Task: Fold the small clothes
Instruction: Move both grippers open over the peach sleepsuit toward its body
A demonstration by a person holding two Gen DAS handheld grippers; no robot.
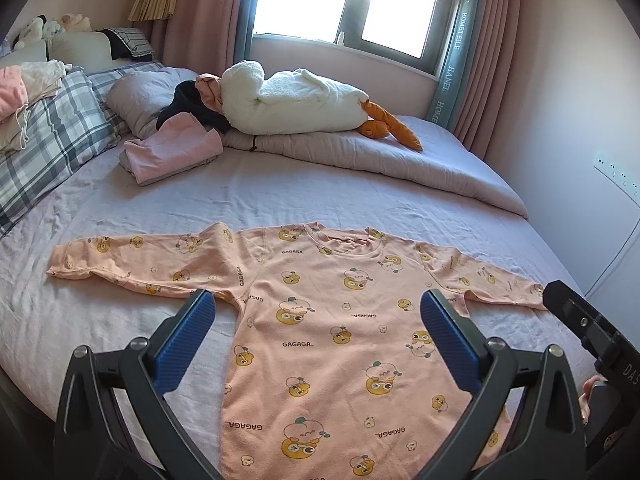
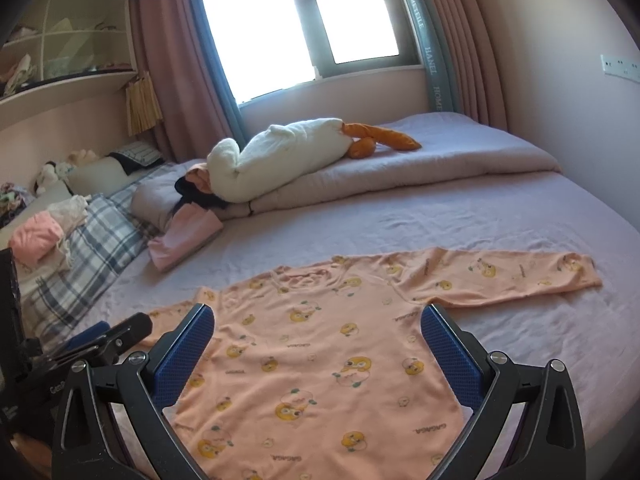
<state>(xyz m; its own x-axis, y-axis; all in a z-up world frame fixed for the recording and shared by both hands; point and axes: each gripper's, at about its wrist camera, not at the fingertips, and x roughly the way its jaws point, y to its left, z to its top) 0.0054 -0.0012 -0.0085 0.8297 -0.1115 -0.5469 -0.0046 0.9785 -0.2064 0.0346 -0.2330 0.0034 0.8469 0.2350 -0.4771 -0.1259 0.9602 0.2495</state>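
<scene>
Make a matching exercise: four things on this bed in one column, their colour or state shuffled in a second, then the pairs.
1. shirt
2. plush goose
3. pillow
4. folded garment

a. grey plaid
b. white, orange feet
c. spread flat, sleeves out
d. pink, folded near the pillow

Pairs: 1-c, 2-b, 3-a, 4-d

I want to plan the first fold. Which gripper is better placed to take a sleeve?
Probably the right gripper: the shirt right sleeve begins just beside its open fingers.
</scene>
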